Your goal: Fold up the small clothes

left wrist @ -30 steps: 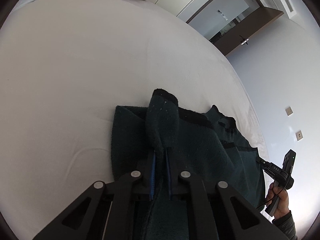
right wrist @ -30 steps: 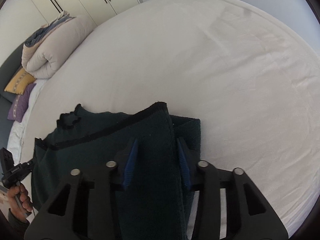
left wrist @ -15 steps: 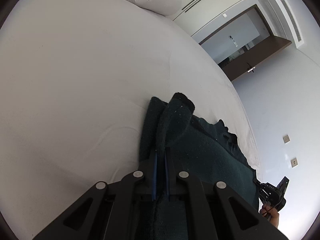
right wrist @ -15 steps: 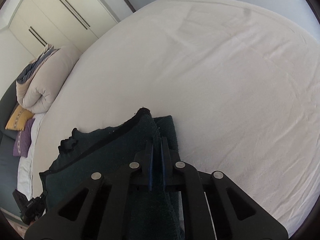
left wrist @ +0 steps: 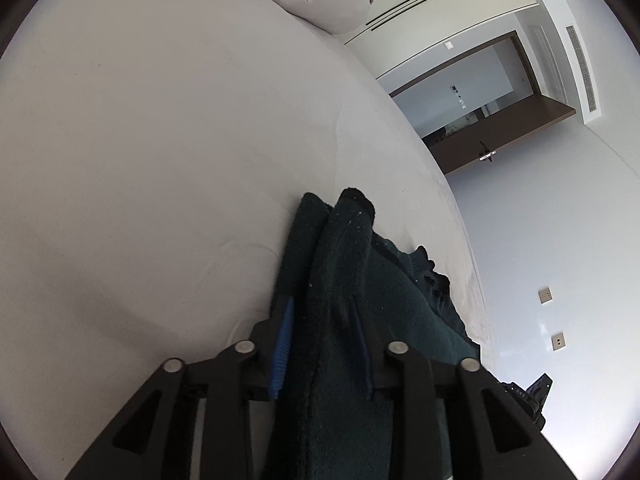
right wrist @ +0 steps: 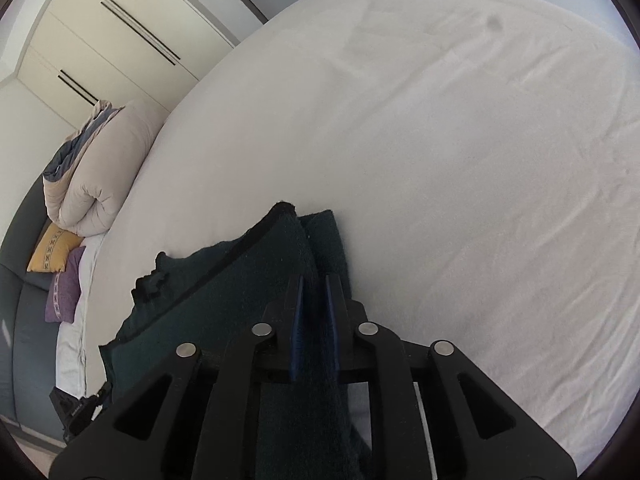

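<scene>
- The dark green garment (left wrist: 352,280) lies on the white bed (left wrist: 160,140), bunched in folds near the bed's edge on the wall side in the left wrist view; its black-trimmed border (right wrist: 224,264) runs diagonally in the right wrist view.
- A raised fold of the garment passes between the fingers of the left tool (left wrist: 324,340); the blue pads stand apart with the cloth loose between them, so this tool is released.
- The right tool (right wrist: 314,320) is clenched on a fold of the garment, its blue pads pressed close with cloth pinched between them.
- A rolled beige duvet (right wrist: 100,176) sits at the bed's far edge, with a yellow pillow (right wrist: 54,252) and a purple pillow (right wrist: 64,292) beside it.
- Pale wardrobe doors (right wrist: 120,36) stand beyond the bed.
</scene>
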Tool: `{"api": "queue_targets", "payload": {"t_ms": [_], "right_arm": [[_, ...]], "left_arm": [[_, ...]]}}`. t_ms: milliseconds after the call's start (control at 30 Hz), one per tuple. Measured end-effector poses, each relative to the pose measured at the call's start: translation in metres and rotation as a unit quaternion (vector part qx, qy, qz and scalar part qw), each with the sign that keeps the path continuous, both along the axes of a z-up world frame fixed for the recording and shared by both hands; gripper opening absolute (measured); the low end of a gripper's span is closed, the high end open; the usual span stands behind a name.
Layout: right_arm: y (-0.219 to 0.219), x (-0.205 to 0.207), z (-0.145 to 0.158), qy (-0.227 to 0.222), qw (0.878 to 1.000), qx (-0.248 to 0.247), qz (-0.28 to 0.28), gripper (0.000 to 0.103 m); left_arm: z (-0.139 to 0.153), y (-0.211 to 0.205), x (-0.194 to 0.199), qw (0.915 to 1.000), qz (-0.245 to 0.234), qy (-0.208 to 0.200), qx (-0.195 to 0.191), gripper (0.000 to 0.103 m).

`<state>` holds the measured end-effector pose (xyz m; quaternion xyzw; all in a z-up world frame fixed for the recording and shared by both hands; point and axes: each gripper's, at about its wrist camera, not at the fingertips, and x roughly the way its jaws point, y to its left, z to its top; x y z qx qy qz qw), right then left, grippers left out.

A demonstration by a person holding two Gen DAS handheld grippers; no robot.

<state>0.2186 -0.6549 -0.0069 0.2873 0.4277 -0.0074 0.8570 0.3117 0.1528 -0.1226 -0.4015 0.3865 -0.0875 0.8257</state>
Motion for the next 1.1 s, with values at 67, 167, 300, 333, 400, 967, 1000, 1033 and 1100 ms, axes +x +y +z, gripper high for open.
{"api": "queue_targets", "payload": {"t_ms": [67, 167, 300, 333, 400, 967, 1000, 1033, 1100], "right_arm": [[0.009, -0.015, 0.009, -0.012, 1.000, -0.013, 0.010, 0.030], [0.018, -0.043, 0.015, -0.020, 0.999, -0.027, 0.016, 0.052], [0.028, -0.078, 0.016, -0.019, 0.998, -0.057, 0.026, 0.052], [0.028, -0.087, 0.016, -0.021, 0.998, -0.059, 0.025, 0.052], [0.018, -0.108, 0.018, -0.024, 0.998, -0.059, 0.019, 0.052], [0.012, -0.150, 0.009, -0.010, 0.994, -0.096, 0.052, 0.048], [0.011, -0.150, 0.007, -0.006, 0.994, -0.096, 0.050, 0.046], [0.010, -0.149, 0.005, -0.003, 0.994, -0.095, 0.046, 0.044], [0.004, -0.150, 0.002, 0.003, 0.995, -0.093, 0.032, 0.042]], "left_arm": [[0.008, 0.001, -0.011, 0.9997, 0.013, -0.007, 0.021, 0.061], [0.010, 0.001, -0.027, 0.9996, 0.011, -0.006, 0.023, 0.061], [0.010, -0.011, -0.051, 0.9990, -0.007, -0.009, 0.042, 0.061], [0.010, -0.016, -0.057, 0.9986, -0.013, -0.010, 0.051, 0.061], [0.009, -0.024, -0.067, 0.9976, -0.025, -0.014, 0.064, 0.061], [0.000, -0.031, -0.094, 0.9923, -0.039, 0.009, 0.117, 0.014], [0.000, -0.031, -0.094, 0.9917, -0.041, 0.009, 0.122, 0.013], [0.000, -0.032, -0.094, 0.9908, -0.043, 0.011, 0.128, 0.012], [0.001, -0.033, -0.094, 0.9897, -0.043, 0.012, 0.136, 0.012]]}}
